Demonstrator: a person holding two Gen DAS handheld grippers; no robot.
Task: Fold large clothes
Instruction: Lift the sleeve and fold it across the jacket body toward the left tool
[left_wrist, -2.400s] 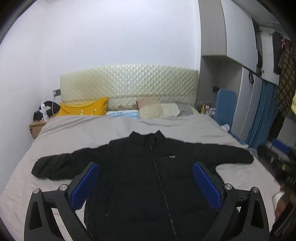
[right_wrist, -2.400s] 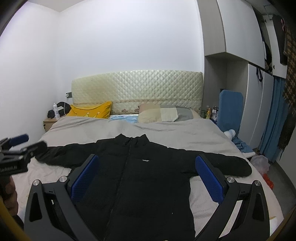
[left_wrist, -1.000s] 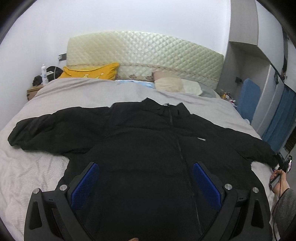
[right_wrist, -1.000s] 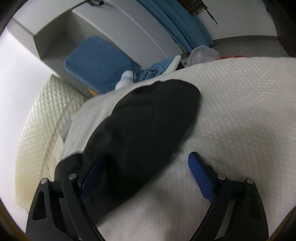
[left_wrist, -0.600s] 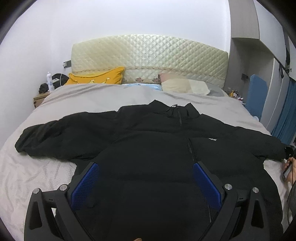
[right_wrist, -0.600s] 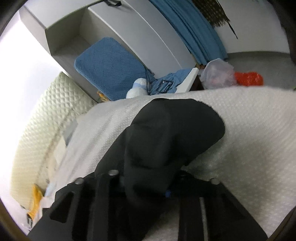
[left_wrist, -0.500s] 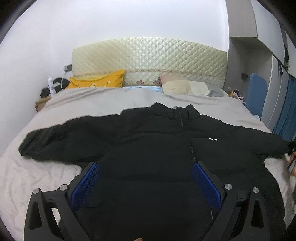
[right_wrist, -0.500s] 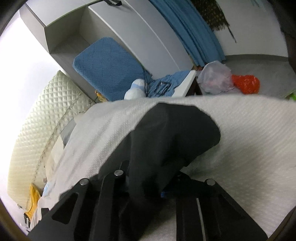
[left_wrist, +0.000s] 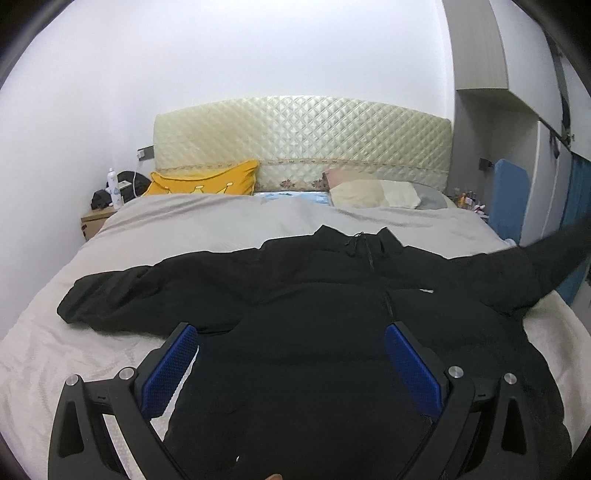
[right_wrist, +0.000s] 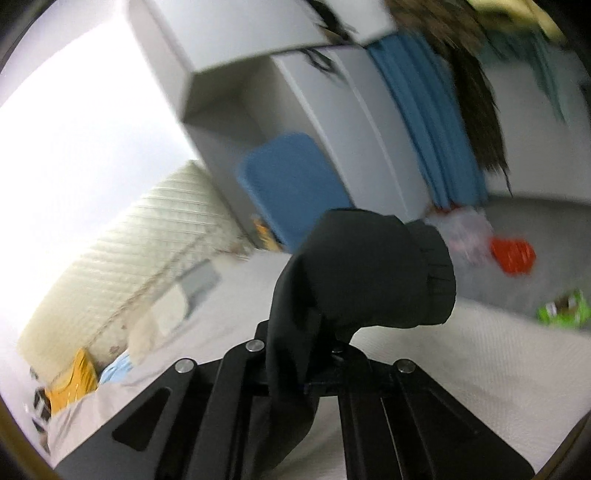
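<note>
Right sleeve (right_wrist: 373, 269) now aloft, one jacket (left_wrist: 332, 332), two tools

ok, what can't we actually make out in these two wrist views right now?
- Right hand-held gripper pads, right wrist view: buried in the black jacket's sleeve, so the grip depth is unclear.
- Sleeve cuff, left wrist view: the raised sleeve runs out of the right edge.
- Jacket hem, left wrist view: cut off by the bottom edge, behind the open left hand-held gripper.
- Floor items, right wrist view: motion-blurred, unidentifiable.
</note>
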